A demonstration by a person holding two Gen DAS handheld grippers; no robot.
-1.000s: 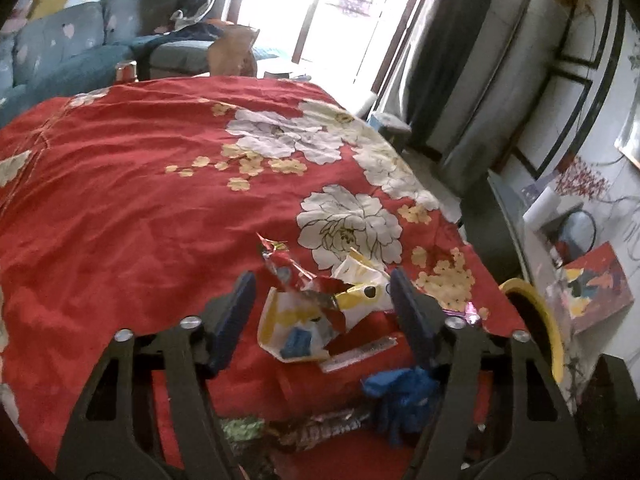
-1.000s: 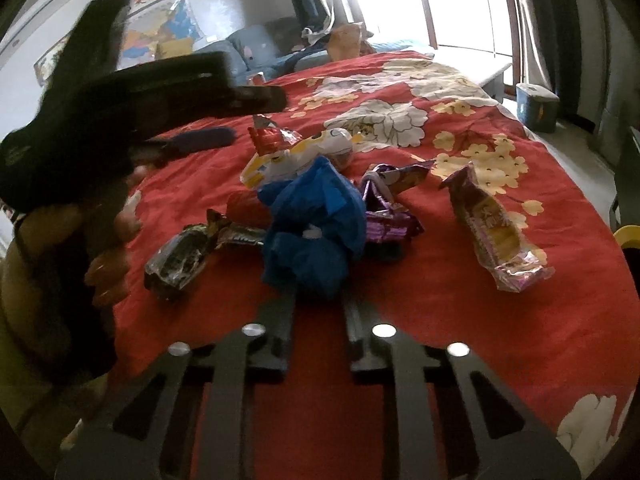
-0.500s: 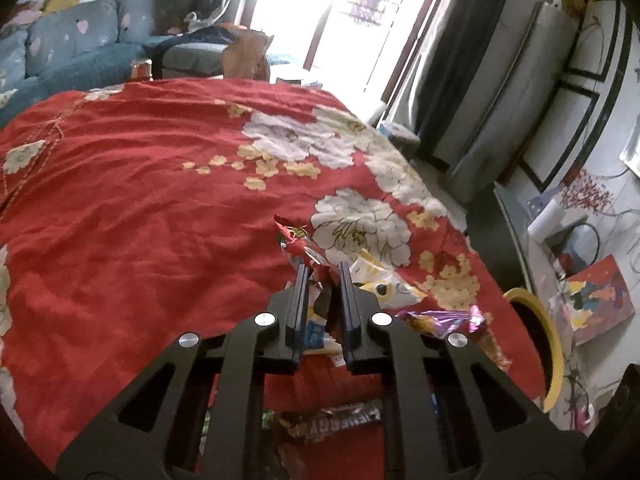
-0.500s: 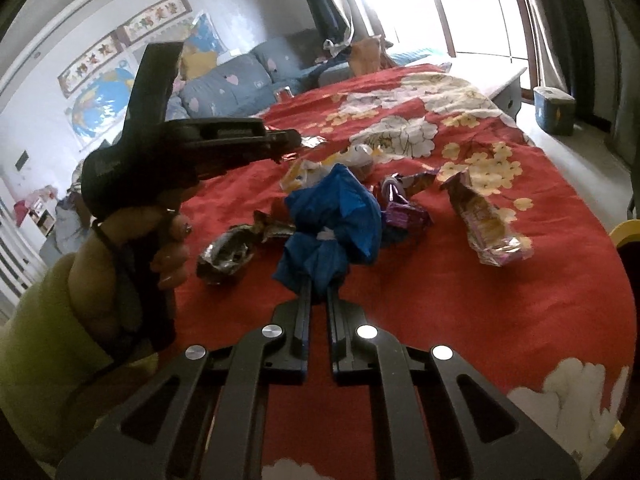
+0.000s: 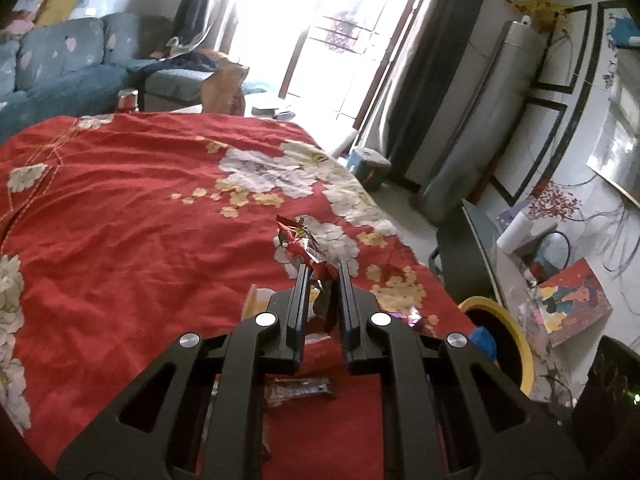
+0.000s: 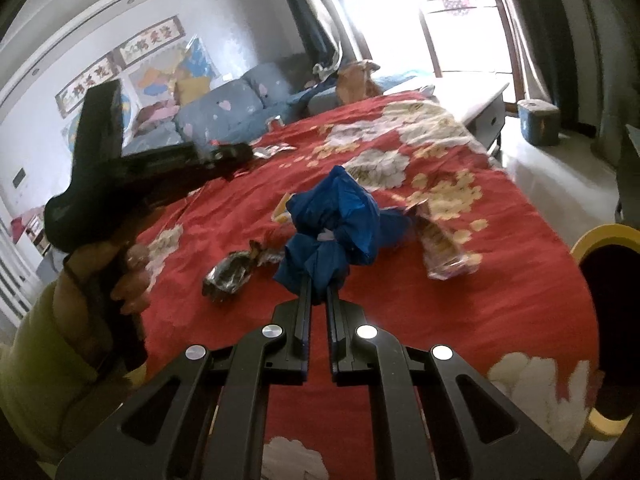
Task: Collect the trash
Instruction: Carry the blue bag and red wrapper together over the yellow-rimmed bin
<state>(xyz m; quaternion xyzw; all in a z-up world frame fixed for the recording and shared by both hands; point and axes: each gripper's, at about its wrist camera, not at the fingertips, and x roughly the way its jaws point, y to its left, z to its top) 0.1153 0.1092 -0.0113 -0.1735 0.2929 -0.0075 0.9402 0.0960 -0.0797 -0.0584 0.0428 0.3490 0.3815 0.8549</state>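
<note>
Left wrist view: crumpled red foil snack wrapper (image 5: 301, 245) pinched between closed jaws of left gripper (image 5: 323, 276), raised off red floral bedspread (image 5: 120, 208). Below it, on cloth: flat dark foil wrapper (image 5: 298, 389) and corner of yellow packet (image 5: 256, 298). Beyond bed edge to the right: round bin with yellow rim (image 5: 520, 344).

Right wrist view: bunched blue plastic bag (image 6: 340, 220) clamped in closed jaws of right gripper (image 6: 319, 286), held clear of cloth. Loose on bedspread: crushed silver-and-dark wrapper (image 6: 230, 274) left of bag, pale purple-and-yellow pouch (image 6: 442, 246) to its right. At left edge: left hand (image 6: 120, 268) in yellow-green sleeve (image 6: 40, 356) gripping black handle; red wrapper at tool's tip small and blurred. Blue sofa (image 6: 224, 112) behind bed.
</note>
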